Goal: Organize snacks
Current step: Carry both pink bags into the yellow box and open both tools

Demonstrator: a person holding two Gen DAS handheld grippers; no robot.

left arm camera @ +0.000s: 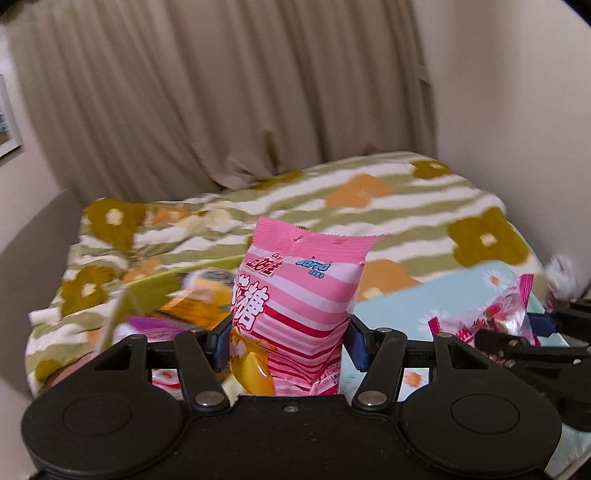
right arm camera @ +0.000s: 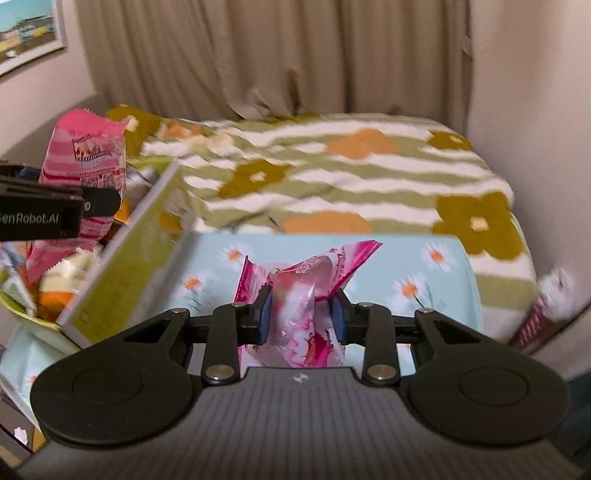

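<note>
My left gripper (left arm camera: 286,341) is shut on a pink striped snack bag (left arm camera: 299,295) that stands upright between its blue pads, lifted above the bed. That same striped bag (right arm camera: 86,158) shows at the left of the right wrist view, with the left gripper's black body in front of it. My right gripper (right arm camera: 301,317) is shut on a crumpled magenta and clear snack packet (right arm camera: 303,291), held over a light blue daisy-print box (right arm camera: 436,280). The magenta packet (left arm camera: 502,314) also appears at the right edge of the left wrist view.
A yellow-green box (right arm camera: 122,269) holding several snack packs sits left of the blue box (left arm camera: 402,306). Both rest on a bed with a green, white and orange flowered blanket (right arm camera: 351,173). Beige curtains (left arm camera: 221,92) hang behind, a wall stands at the right, and a framed picture (right arm camera: 26,29) hangs on the left.
</note>
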